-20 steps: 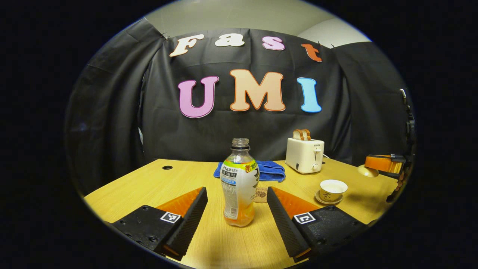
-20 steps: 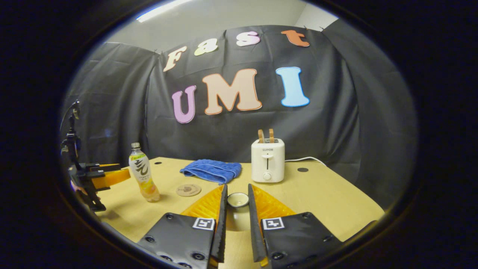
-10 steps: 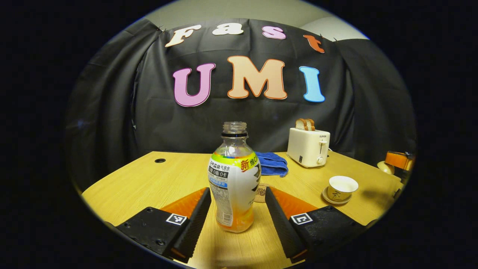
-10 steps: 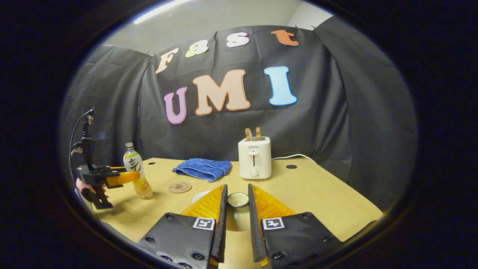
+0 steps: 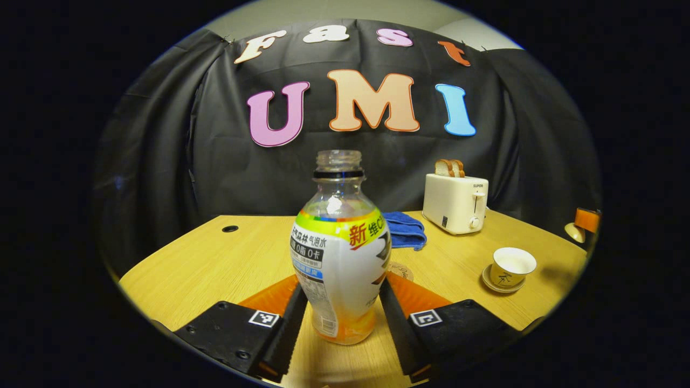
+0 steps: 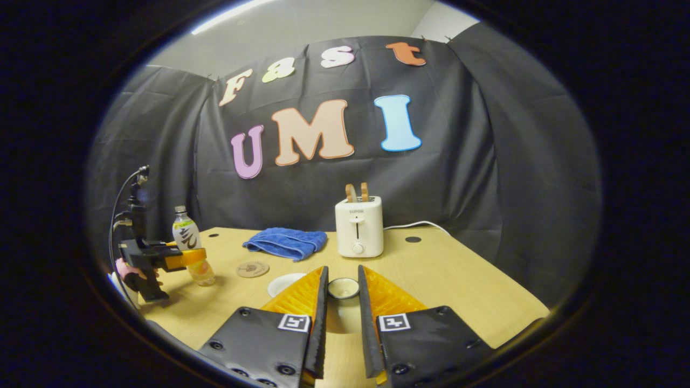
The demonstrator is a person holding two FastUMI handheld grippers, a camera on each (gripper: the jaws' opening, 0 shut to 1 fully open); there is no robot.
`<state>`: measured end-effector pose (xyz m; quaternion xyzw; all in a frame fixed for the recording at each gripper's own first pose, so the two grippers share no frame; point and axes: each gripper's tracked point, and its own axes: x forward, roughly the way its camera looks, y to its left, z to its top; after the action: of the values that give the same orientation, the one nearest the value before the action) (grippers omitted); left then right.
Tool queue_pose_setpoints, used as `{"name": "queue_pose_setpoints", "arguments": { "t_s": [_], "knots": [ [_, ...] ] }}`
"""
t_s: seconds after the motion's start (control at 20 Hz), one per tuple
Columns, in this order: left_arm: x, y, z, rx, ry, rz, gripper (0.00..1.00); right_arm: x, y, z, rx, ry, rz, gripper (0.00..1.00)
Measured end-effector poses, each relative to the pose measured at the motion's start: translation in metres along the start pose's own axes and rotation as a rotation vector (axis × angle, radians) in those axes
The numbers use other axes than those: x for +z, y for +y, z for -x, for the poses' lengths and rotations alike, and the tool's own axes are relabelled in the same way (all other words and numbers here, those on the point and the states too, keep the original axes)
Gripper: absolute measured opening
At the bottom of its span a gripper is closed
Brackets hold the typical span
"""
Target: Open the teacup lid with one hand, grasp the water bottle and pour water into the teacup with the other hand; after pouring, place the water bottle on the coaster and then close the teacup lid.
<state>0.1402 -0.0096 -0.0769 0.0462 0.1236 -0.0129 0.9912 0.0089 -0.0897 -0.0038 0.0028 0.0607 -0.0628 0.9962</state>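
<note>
A: Nearest in the left gripper view, the left gripper has the water bottle between its fingers, standing upright and uncapped on the table. Are they pressing?

B: Both fingers look flush against the lower body, though I'd not swear to real pressure. I'd squeeze firmly at that height and lift straight up (an open neck will spill if tipped early).

A: And the other hand?

B: The right gripper is narrowed on the lid, held by its knob, I judge, above the table. Beyond, the teacup sits open on its saucer, well right of the bottle.

A: Hidden bits?

B: The coaster is mostly behind the bottle. In the right gripper view it lies clear, with a blue towel and toaster farther back. The lid's knob is out of sight between the fingers.
</note>
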Motion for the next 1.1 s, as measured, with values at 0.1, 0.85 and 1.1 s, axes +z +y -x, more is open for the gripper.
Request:
{"name": "queue_pose_setpoints", "arguments": {
  "t_s": [0.1, 0.85, 1.1],
  "knots": [
    [0.0, -0.001, -0.002, -0.006, 0.002, -0.006, 0.67, 0.001, -0.001, 0.001, -0.004, -0.004, 0.002, 0.33],
    [0.056, -0.009, -0.008, 0.088, -0.043, -0.452, 0.59, 0.007, -0.028, 0.006, -0.072, -0.017, 0.015, 0.32],
    [0.056, -0.034, -0.016, 0.102, -0.052, -0.789, 0.59, 0.009, -0.043, 0.008, -0.102, -0.017, 0.009, 0.33]
  ]
}}
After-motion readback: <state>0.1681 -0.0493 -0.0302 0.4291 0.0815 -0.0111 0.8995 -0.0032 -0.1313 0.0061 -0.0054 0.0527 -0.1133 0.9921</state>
